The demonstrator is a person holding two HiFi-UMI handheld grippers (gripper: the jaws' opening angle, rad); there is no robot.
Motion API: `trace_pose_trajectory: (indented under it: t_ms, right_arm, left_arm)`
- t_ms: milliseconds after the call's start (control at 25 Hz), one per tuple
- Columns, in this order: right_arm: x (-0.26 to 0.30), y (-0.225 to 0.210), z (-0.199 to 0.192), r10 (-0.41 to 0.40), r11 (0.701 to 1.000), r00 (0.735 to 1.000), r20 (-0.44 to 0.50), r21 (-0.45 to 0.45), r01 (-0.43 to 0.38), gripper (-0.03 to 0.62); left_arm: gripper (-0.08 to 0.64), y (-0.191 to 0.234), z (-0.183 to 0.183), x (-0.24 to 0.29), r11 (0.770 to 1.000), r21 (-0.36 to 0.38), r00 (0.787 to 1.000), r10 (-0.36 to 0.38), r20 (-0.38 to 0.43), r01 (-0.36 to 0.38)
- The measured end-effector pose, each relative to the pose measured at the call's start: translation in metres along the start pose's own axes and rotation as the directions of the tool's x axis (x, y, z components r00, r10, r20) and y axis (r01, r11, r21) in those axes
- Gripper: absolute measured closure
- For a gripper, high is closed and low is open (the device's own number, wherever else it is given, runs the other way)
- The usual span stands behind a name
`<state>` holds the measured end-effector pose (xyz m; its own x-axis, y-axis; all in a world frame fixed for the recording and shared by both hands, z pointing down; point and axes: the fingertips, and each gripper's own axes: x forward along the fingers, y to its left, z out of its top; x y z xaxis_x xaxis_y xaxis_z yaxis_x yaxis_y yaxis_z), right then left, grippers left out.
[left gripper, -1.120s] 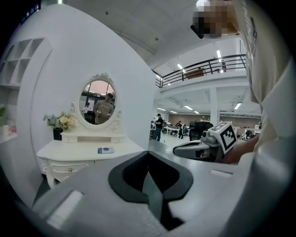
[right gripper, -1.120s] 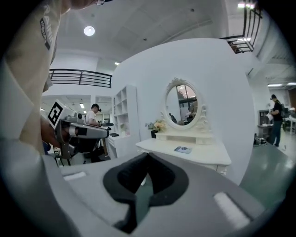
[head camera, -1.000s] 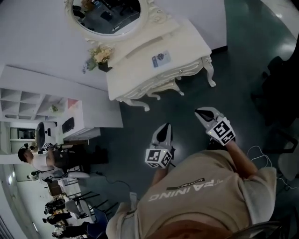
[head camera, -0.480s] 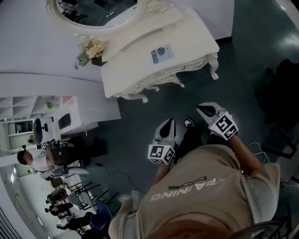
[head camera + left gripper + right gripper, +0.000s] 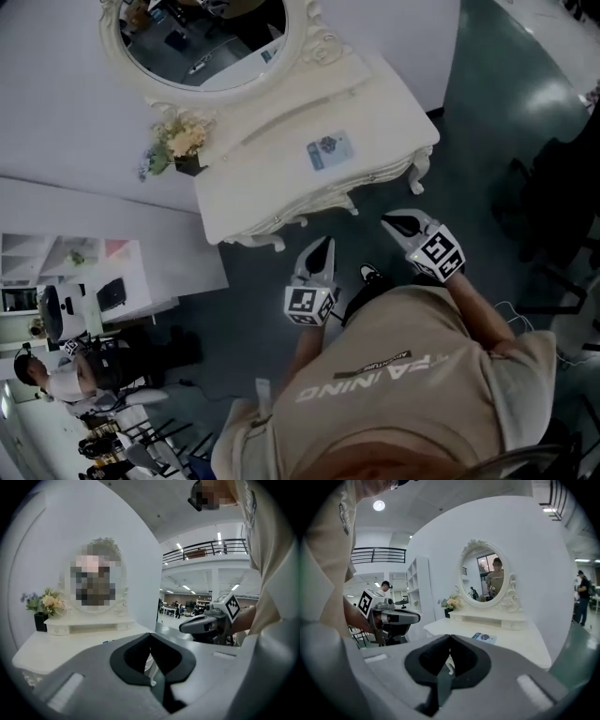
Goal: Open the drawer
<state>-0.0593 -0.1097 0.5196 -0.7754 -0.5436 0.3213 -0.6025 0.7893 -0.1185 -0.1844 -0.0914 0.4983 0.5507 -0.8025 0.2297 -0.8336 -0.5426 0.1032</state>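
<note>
I stand beside the person and see the desk (image 5: 281,159), a white carved vanity, against the far wall. It carries an oval mirror (image 5: 202,37), a small pot of flowers (image 5: 178,141) at the far left and a printed card (image 5: 330,150) lying flat on the top. The drawer (image 5: 330,199) is in the front apron, just under the near edge of the top. From above I see only a thin strip of it, and I cannot make out its knob clearly.

The left gripper (image 5: 324,244) and the right gripper (image 5: 393,222) are both held in the air near the front of the desk, pointing toward it and apart from it. The jaws of each are pressed together with nothing between them; through them only a carved leg of the desk shows.

I judge that the drawer is stiff painted wood, not heavy, and that it wants a straight pull toward the person. A knob on such furniture is probably small, round and smooth, so it may slip out. The jaws must part first, then close around the neck of the knob, behind its head. The desk stands on thin curved legs, so a hard or slanted pull could shift the whole piece and shake the flowers.
</note>
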Motion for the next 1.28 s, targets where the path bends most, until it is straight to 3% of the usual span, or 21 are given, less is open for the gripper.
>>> trace_pose_trajectory:
  t_ms: [80,200,360,600,720,840,1000,1160,1240,1280]
  right_arm:
    - [0.021,0.002,0.006,-0.009,1.0,1.0,-0.013,0.001,0.009,0.589]
    - [0.047,0.013,-0.002,0.039,0.999,0.998,-0.05,0.007,-0.039,0.589]
    - [0.068,0.006,-0.018,0.049,0.998,0.989,-0.138,0.04,-0.044,0.589]
    - [0.121,-0.035,-0.001,0.069,0.997,0.989,-0.134,0.038,-0.064,0.589]
    - [0.136,-0.063,-0.029,0.085,0.993,0.976,-0.202,0.093,-0.067,0.589]
    - [0.156,-0.093,-0.065,0.134,0.985,0.952,-0.274,0.14,-0.098,0.589]
    - [0.185,-0.135,-0.108,0.164,0.983,0.903,-0.398,0.139,-0.117,0.589]
    - [0.201,-0.169,-0.171,0.192,0.954,0.862,-0.47,0.297,-0.051,0.584]
    - [0.2,-0.178,-0.199,0.216,0.933,0.822,-0.526,0.361,-0.014,0.498]
    - [0.2,-0.183,-0.208,0.224,0.922,0.808,-0.545,0.387,0.006,0.492]
  left_arm:
    - [0.554,0.029,-0.009,0.005,0.999,0.03,1.0,-0.016,-0.019,0.017]
    - [0.554,0.06,-0.019,0.013,0.998,0.051,0.998,-0.039,-0.047,0.042]
    - [0.554,0.068,-0.027,0.025,0.999,-0.005,0.998,-0.047,-0.047,0.047]
    - [0.554,0.097,-0.029,0.063,0.994,-0.097,0.997,-0.055,-0.062,0.049]
    - [0.554,0.112,-0.022,0.081,0.995,-0.1,0.995,-0.037,-0.092,0.028]
    - [0.554,0.132,-0.01,0.099,0.999,-0.04,0.993,0.018,-0.117,-0.023]
    - [0.554,0.144,-0.015,0.141,0.996,-0.08,0.983,0.026,-0.181,-0.041]
    - [0.554,0.147,-0.024,0.188,0.993,-0.11,0.972,0.007,-0.235,-0.034]
    - [0.554,0.148,-0.023,0.206,0.99,-0.132,0.973,0.01,-0.231,-0.042]
    - [0.554,0.149,-0.024,0.212,0.989,-0.138,0.973,0.013,-0.23,-0.046]
